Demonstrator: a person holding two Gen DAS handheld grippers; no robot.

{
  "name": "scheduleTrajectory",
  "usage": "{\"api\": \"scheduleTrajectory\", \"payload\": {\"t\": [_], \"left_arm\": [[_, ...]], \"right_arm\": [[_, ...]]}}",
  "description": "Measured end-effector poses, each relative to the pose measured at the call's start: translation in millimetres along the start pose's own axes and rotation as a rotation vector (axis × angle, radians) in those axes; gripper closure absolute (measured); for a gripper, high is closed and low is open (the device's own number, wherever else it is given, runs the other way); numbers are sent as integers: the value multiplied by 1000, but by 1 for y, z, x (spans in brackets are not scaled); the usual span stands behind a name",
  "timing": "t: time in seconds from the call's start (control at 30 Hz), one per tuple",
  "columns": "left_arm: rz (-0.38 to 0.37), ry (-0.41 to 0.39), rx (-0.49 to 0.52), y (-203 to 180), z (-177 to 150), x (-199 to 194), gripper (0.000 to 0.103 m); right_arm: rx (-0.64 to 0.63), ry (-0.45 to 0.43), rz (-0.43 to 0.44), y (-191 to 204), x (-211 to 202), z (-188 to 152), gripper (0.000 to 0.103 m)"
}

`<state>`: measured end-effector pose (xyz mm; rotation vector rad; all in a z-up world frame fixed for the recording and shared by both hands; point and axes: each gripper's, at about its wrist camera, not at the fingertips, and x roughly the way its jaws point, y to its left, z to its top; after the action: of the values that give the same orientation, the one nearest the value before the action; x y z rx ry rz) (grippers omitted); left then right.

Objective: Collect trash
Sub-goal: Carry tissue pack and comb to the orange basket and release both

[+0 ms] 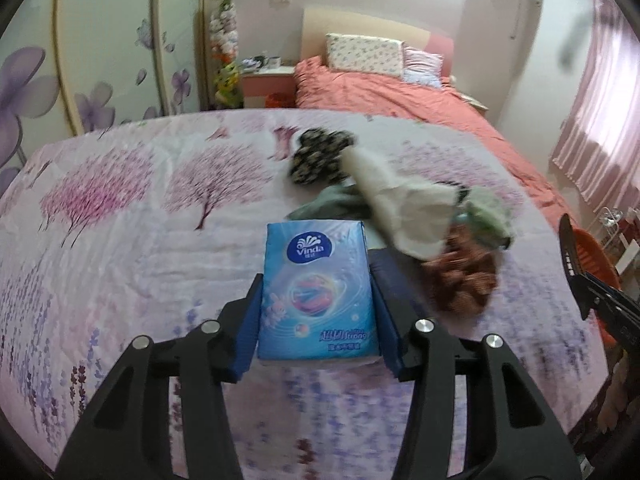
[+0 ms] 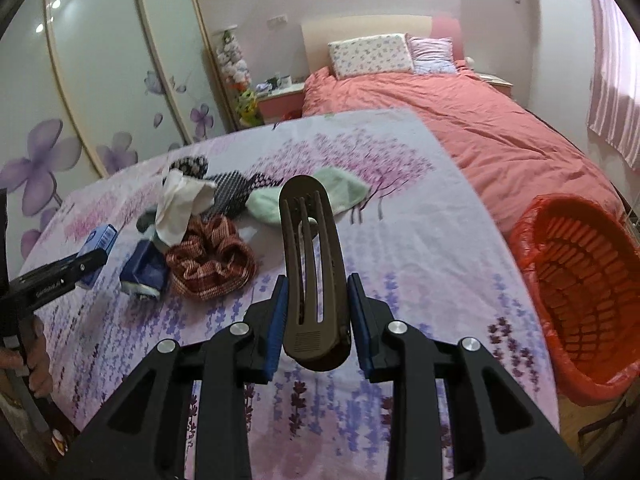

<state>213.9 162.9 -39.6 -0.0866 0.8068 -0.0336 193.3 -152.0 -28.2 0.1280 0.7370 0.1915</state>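
Two tongs, left [image 1: 316, 296] gripping one tissue pack [image 1: 317, 288], right [image 2: 316, 312] one hair clip [image 2: 314, 276]

1. Flat surface covered with a floral sheet [image 1: 132, 240] [image 2: 400, 248], printed with pink trees and purple lavender sprigs.
2. Lying on it in a loose heap: a crumpled white tissue [image 1: 400, 204] [image 2: 180, 204], a black-and-white patterned cloth [image 1: 320, 156] [image 2: 232, 192], a red-brown plaid scrunchie [image 1: 464, 280] [image 2: 212, 264], a pale green cloth [image 1: 488, 216] [image 2: 320, 196], and a small dark blue packet [image 2: 144, 270].
3. Scrunchie touching the blue packet's side; tissue draped over the patterned cloth.
4. Beyond the far edge, a bed with a coral duvet [image 1: 400, 96] [image 2: 480, 128], two pillows at its head.
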Motion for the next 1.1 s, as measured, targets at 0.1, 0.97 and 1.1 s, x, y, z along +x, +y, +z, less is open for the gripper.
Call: {"api": "scheduleTrajectory", "payload": {"t": [0.1,0.97,1.1], "left_arm": [[-31,-29,25,-19,6,-11,53],[-481,-88,319,-283,23,-19,53],[-538,-63,356,-328,17,-7,53]], "right_arm": [[25,-33,-5,-9,-11,3,73],[317,-249,-211,-162,-90,6,73],[361,-264,-241,-186,-91,5,73]]}}
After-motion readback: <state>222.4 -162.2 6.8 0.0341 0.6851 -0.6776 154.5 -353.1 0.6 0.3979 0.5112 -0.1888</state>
